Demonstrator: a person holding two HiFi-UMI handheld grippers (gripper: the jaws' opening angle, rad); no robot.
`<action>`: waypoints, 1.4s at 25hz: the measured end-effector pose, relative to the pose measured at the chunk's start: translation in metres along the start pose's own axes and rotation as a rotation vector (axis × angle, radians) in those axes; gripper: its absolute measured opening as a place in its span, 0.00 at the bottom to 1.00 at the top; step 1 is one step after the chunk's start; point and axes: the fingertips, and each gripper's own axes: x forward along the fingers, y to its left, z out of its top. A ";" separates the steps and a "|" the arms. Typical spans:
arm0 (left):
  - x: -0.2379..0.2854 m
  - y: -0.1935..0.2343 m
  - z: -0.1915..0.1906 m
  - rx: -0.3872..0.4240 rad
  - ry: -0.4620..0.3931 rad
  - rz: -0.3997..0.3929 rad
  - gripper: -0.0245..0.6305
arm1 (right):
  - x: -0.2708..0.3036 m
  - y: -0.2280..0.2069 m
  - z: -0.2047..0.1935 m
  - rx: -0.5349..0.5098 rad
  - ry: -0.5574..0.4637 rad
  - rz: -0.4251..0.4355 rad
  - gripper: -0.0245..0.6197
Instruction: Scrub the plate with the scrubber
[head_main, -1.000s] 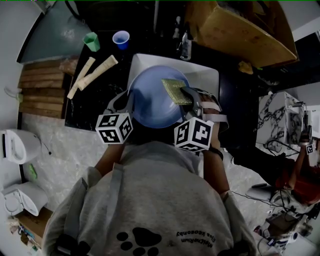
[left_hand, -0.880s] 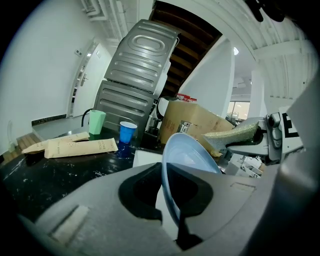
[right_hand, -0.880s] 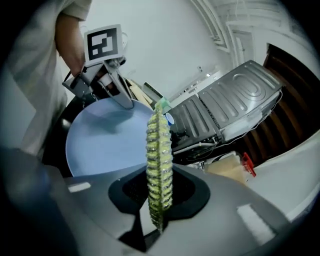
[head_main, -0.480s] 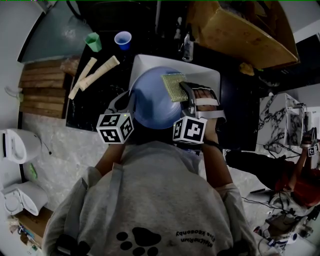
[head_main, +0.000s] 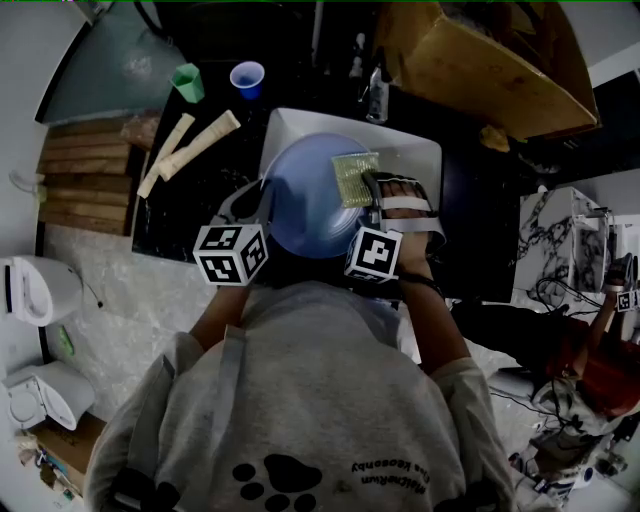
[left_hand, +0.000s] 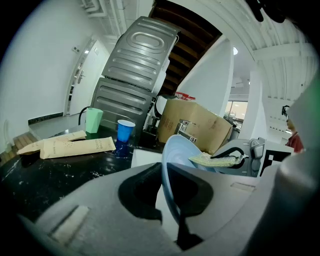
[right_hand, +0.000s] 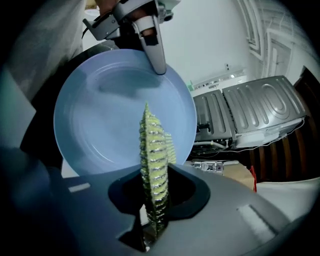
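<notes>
Black stone counter (head_main: 200, 205) frames the white sink (head_main: 420, 150), and over that sink we hold the blue plate (head_main: 300, 205) tilted, its hollow face toward us. The left gripper (left_hand: 170, 200) has the plate's near rim between its jaws, which are closed down to a narrow gap and bite only that thin edge. Those jaws have just been opening a shade with the rim between them. The right gripper (right_hand: 152, 210) is clamped hard on the yellow-green scrubber (right_hand: 152, 145). It pinches the pad edge-on and low down, so most of it stands free beyond the jaws, up at the plate's far right part. We cannot tell whether the pad is pressing on the face.

The biggest risk, as we judge it, is the plate. It hangs from one small bite at the rim, so a firm stroke far from that bite would lever it round. If the left grip slackens further, the plate could twist or drop into the sink. Next is the scrubber, which looks limp and could fold or drag out of the jaws, leaving bare jaw tips to scrape the plate. Least, a stroke so near the rim could run off the edge and miss the middle
</notes>
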 end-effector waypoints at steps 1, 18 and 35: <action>0.000 0.000 0.000 -0.002 0.000 0.001 0.08 | 0.001 0.003 -0.002 -0.018 0.019 0.012 0.14; -0.002 0.003 -0.002 -0.015 -0.005 0.005 0.08 | -0.020 0.092 0.007 0.022 0.074 0.435 0.14; -0.007 0.000 0.002 0.002 -0.031 0.010 0.07 | -0.061 0.127 0.048 0.165 -0.059 0.697 0.14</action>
